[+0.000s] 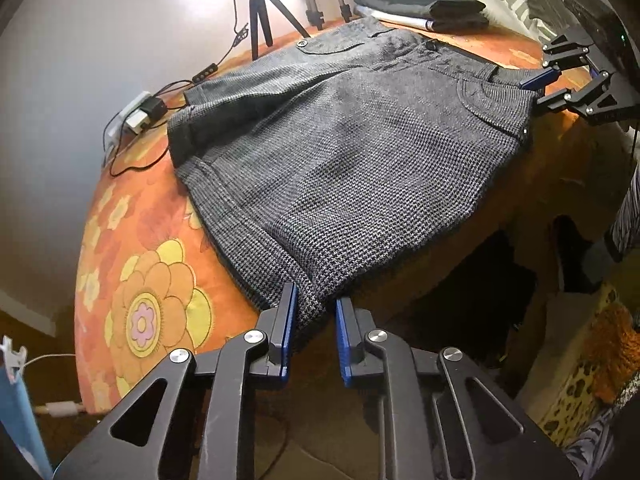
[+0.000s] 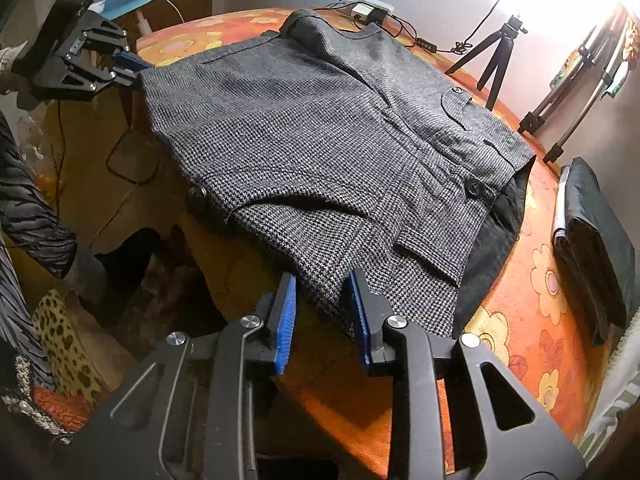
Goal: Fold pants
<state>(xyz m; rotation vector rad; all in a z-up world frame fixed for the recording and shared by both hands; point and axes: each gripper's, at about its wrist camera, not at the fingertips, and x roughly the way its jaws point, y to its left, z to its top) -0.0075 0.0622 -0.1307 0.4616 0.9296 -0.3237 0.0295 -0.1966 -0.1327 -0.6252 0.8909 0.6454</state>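
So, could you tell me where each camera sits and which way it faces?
Left wrist: on the left gripper at the shorts' hem corner, facing along them to the right gripper at the waistband.
Right wrist: on the right gripper at the waistband corner, facing the left gripper; a patterned sleeve shows.
Shared: shorts, both grippers, black tripod.

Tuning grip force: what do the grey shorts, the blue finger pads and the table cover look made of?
Shorts: likely a thick woven wool blend, matte; small houndstooth check, slightly fuzzy surface, dark smooth lining at the waist.
Blue pads: probably rubber or soft plastic; fine ribs show across the face.
Table cover: looks like printed cloth, orange with flowers, no gloss; the fibre cannot be told.
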